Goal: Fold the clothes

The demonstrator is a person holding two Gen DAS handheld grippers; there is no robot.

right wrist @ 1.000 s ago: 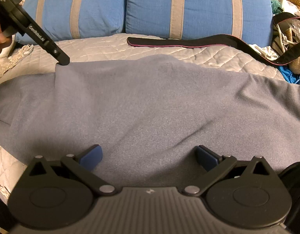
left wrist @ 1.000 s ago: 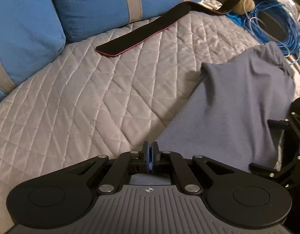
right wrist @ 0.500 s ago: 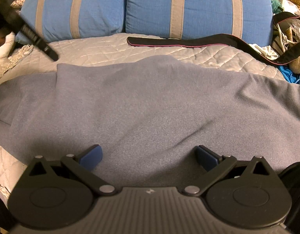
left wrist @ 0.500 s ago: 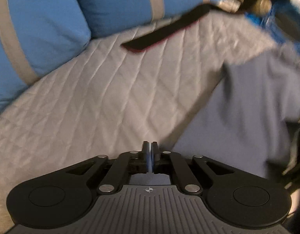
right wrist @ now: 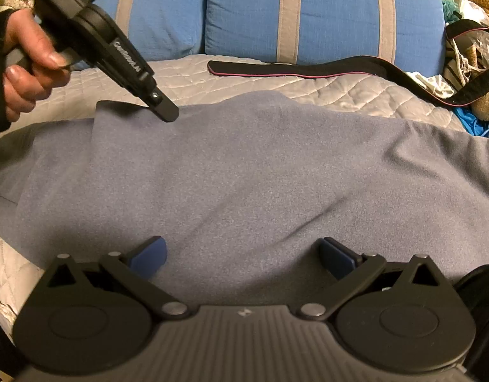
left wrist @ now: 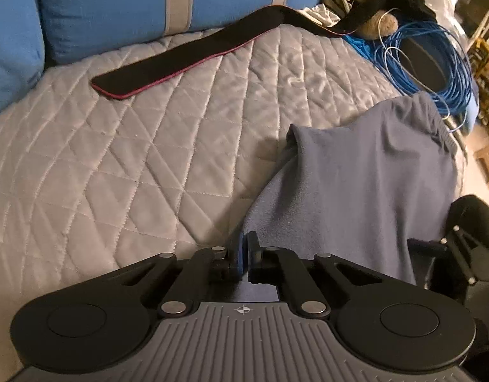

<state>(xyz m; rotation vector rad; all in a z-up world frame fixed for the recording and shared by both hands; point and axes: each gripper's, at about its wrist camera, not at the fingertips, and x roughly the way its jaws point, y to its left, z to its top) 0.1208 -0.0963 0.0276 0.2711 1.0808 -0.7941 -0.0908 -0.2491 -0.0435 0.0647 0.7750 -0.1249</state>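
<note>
A grey-blue fleece garment (right wrist: pixel 260 172) lies spread across the quilted bed. It also shows in the left wrist view (left wrist: pixel 356 191) on the right. My left gripper (left wrist: pixel 244 254) is shut, its tips at the garment's far left edge; I cannot tell whether cloth is pinched between the pads. In the right wrist view the left gripper (right wrist: pixel 166 111) touches that edge, where a fold lies over the garment. My right gripper (right wrist: pixel 241 254) is open and empty, low over the near part of the garment.
A black strap with red trim (left wrist: pixel 180 60) lies on the grey quilt (left wrist: pixel 117 159) in front of blue pillows (right wrist: pixel 324 12). A coil of blue cable (left wrist: pixel 435 60) and clutter sit past the bed's right end.
My left gripper swung away to the left, then came back right onto the garment's left edge, which now lies folded inward. The right gripper has not moved.
</note>
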